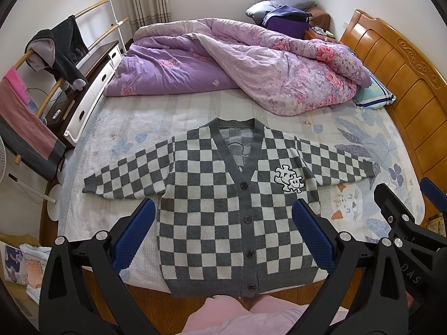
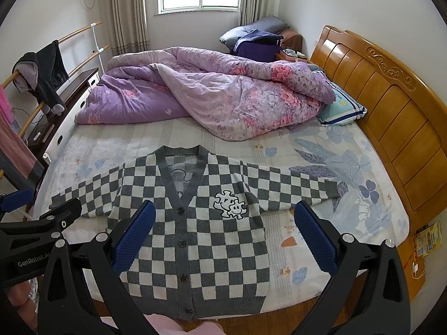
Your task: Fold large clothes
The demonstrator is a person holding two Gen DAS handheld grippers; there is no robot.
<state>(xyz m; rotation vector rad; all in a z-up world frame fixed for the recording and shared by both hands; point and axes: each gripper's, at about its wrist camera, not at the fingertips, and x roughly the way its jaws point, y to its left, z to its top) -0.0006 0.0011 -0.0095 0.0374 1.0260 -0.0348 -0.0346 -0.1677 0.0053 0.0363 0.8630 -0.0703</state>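
Cardigan [image 1: 220,195] flat beyond both grippers' spread fingers [image 1: 134,231].

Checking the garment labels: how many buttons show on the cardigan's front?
4, in a line down the placket of the cardigan: one at the base of the V-neck, two mid-front, one at the hem. None looks hidden.

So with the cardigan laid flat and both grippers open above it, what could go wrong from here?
1. The cardigan's hem hangs over the bed edge, so a pull toward the person could slide it off.
2. The quilt lies just beyond the collar, leaving little room to shift the garment forward.
3. The knit looks thick; the left hand-held gripper or right hand-held gripper may pinch both layers rather than one.
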